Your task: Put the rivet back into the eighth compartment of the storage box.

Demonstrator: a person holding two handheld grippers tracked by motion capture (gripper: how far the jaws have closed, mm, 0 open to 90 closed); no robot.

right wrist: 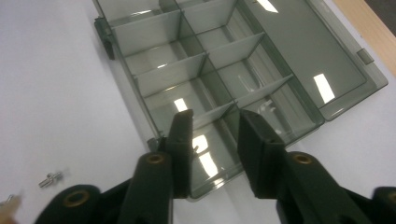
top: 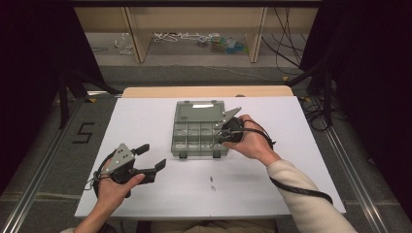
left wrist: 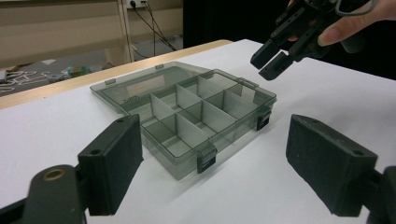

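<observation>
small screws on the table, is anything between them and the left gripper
Nothing visible. In the high view the left gripper rests open on the white table, and bare table lies between it and the small screws.

White tabletop with an open parts box and loose hardware

The tabletop (top: 145, 116) is white, with a bare wooden strip along its far edge. A clear grey compartment box (top: 199, 128) lies open on it near the middle, lid folded flat behind. Two small metal screws (top: 212, 183) lie on the near side, apart from the box.
</observation>
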